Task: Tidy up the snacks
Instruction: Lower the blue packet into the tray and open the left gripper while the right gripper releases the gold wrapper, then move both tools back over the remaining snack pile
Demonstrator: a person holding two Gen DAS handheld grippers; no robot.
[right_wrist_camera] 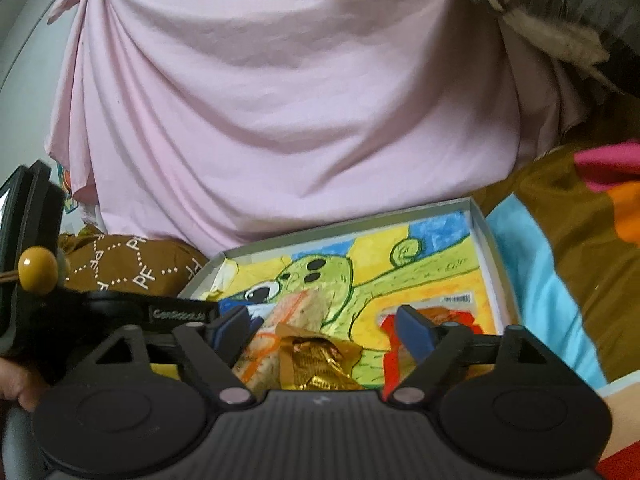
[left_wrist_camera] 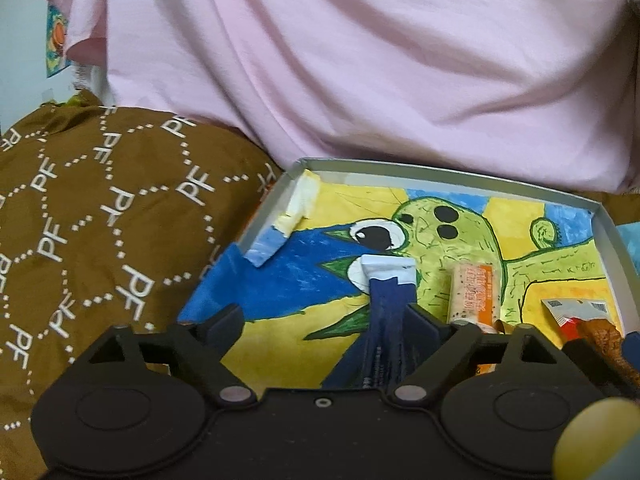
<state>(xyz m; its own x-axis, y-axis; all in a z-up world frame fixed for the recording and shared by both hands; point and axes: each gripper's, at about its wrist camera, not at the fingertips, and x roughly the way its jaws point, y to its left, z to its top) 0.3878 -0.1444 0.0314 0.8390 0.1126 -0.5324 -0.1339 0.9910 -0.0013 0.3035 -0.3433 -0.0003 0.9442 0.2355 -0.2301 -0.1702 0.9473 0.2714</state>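
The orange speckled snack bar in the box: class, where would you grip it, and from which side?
Grip the orange speckled snack bar across its narrow width near mid-length, coming from above. It lies flat on the box floor, long and slim, with room on both sides for the fingers, I judge.

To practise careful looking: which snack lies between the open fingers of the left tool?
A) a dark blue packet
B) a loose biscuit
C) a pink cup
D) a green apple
A: in the left wrist view the dark blue packet lies in the box between the left tool fingers.
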